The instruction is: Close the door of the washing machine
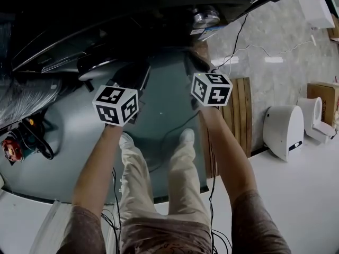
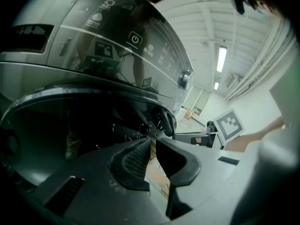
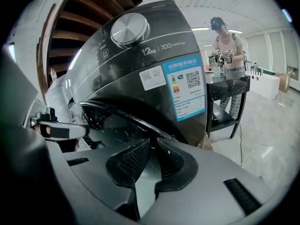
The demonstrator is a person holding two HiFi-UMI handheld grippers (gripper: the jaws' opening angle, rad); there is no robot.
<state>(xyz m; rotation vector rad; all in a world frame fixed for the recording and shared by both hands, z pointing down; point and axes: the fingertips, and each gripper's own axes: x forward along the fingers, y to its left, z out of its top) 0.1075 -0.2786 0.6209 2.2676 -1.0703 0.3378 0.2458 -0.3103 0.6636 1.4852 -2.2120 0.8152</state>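
The dark grey washing machine [image 3: 154, 69] fills the right gripper view, with a silver knob [image 3: 130, 29] and a blue energy label [image 3: 190, 86]. Its round dark glass door [image 3: 112, 125] with a chrome rim [image 2: 93, 90] lies just past both sets of fingertips. My left gripper [image 2: 153, 137] has its jaws close together with nothing visible between them, tips at the door's rim. My right gripper [image 3: 152, 143] stands the same way against the rim further right. In the head view both marker cubes [image 1: 116, 105] [image 1: 212, 89] point toward the machine [image 1: 159, 9]; the fingertips are lost in the dark there.
A wooden slatted pallet [image 1: 241, 115] lies right of my legs, with a white appliance [image 1: 283, 131] and a cardboard box [image 1: 323, 97] beyond. Cables run over the floor [image 1: 249, 46]. A plastic-wrapped bundle [image 1: 26, 99] sits at left. A person [image 3: 227, 46] stands at a black table [image 3: 229, 86] behind the machine.
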